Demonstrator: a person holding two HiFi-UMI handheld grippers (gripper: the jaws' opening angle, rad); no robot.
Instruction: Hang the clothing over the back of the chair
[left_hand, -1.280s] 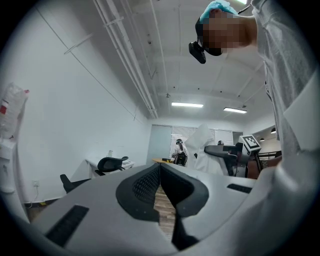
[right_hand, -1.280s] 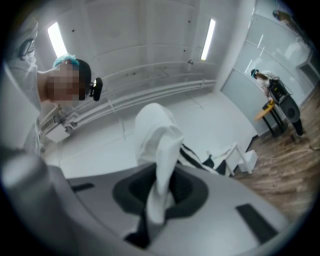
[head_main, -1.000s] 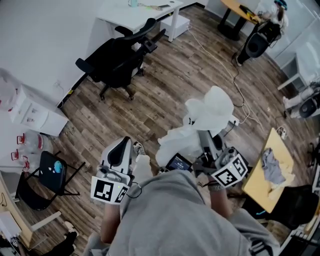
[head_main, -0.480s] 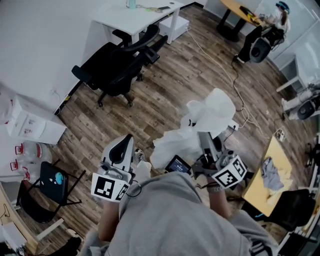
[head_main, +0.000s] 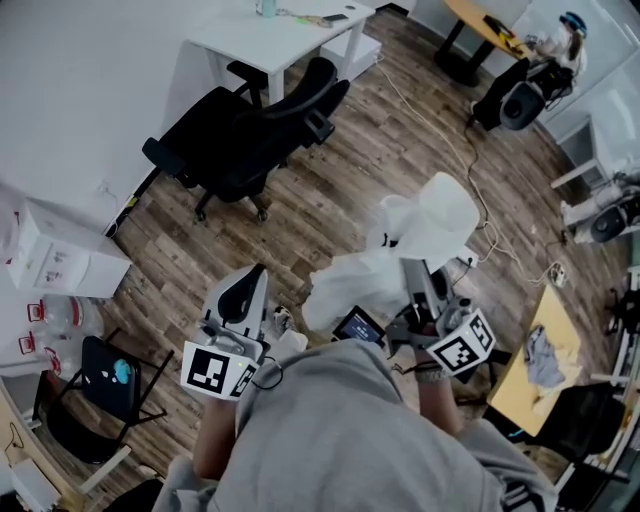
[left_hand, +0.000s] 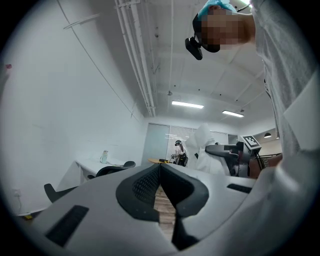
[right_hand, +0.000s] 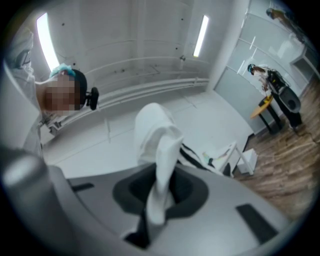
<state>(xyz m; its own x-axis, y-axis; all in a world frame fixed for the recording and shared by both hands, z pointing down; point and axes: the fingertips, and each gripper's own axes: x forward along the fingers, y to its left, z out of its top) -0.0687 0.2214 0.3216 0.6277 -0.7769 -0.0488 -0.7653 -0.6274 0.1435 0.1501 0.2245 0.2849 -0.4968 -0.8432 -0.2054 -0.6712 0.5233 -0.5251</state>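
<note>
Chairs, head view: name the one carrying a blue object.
The small black folding chair at lower left; the large black wheeled office chair by the white desk shows none.

The clothing is seen in plain white. The chair is coloured black and the desk white. The floor is patterned in brown wood grain. The left gripper and right gripper are finished in light grey with black pads and are marked with black-and-white squares. A grey sweatshirt is worn.
</note>
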